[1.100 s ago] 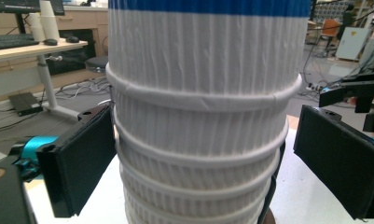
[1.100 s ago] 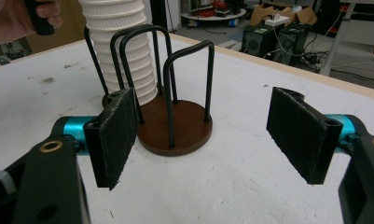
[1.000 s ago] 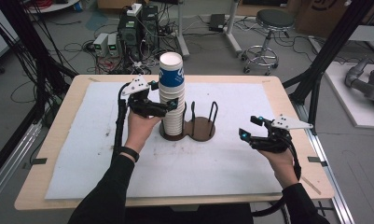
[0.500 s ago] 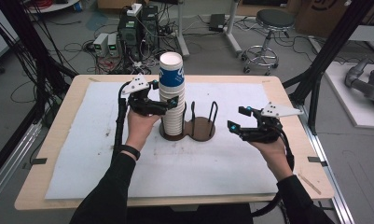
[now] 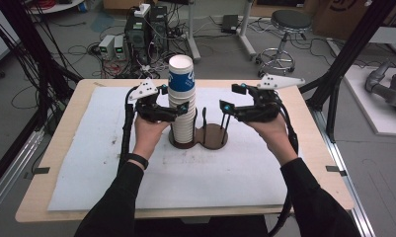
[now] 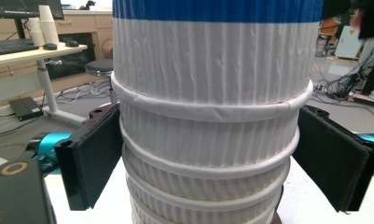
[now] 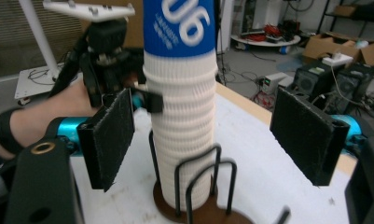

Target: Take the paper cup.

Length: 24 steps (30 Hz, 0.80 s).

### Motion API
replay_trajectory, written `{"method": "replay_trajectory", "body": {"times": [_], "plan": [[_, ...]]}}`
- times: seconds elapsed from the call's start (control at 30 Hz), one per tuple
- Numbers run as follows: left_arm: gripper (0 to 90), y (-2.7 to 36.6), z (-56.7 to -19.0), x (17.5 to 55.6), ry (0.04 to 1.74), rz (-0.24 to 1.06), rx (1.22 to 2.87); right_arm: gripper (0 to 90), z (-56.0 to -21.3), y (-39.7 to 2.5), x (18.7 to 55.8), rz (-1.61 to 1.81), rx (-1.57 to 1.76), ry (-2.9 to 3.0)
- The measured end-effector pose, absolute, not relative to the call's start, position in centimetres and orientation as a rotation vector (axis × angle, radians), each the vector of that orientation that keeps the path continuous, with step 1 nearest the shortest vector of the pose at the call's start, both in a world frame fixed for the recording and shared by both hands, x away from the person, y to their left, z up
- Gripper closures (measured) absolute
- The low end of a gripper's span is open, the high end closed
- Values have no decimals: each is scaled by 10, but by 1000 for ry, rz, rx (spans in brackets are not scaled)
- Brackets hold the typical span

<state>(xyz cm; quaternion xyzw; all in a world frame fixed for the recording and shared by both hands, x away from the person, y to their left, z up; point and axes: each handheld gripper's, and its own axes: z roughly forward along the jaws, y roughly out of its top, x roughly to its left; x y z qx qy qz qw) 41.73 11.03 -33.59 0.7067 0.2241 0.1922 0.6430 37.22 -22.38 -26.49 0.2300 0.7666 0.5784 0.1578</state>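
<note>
White ribbed paper cup stack (image 5: 181, 106) upright in dark holder (image 5: 200, 137), mid surface (image 5: 77, 148). Left tool (image 5: 178, 109) jaws flank stack below blue-banded top cup, contact unclear. Right tool (image 5: 224, 105) wide open, empty, level, beside stack. Step judged: steady stack; next, right closes on top cup, lifts

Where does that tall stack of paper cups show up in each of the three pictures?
High view: the stack of paper cups stands at table centre, in the left ring of the brown holder.
Left gripper view: the stack is close up at centre, between the left gripper's black jaws.
Right gripper view: it rises left of centre, beyond the open jaws.
Shared landmark: the blue band around the top cup.
</note>
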Motion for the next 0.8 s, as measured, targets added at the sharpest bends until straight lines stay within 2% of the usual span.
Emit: {"method": "replay_trajectory", "body": {"times": [0.37, 0.73, 0.77, 0.8], "plan": [[120, 110, -336, 418, 509, 443, 1608, 203, -218, -156, 412, 1716, 633, 2196], [121, 109, -335, 416, 504, 447, 1614, 199, -211, -112, 434, 1649, 710, 2279], [121, 109, -335, 416, 510, 452, 1614, 246, -212, -107, 436, 1619, 706, 2300], [121, 109, -335, 416, 510, 452, 1614, 246, -212, -107, 436, 1619, 706, 2300]]}}
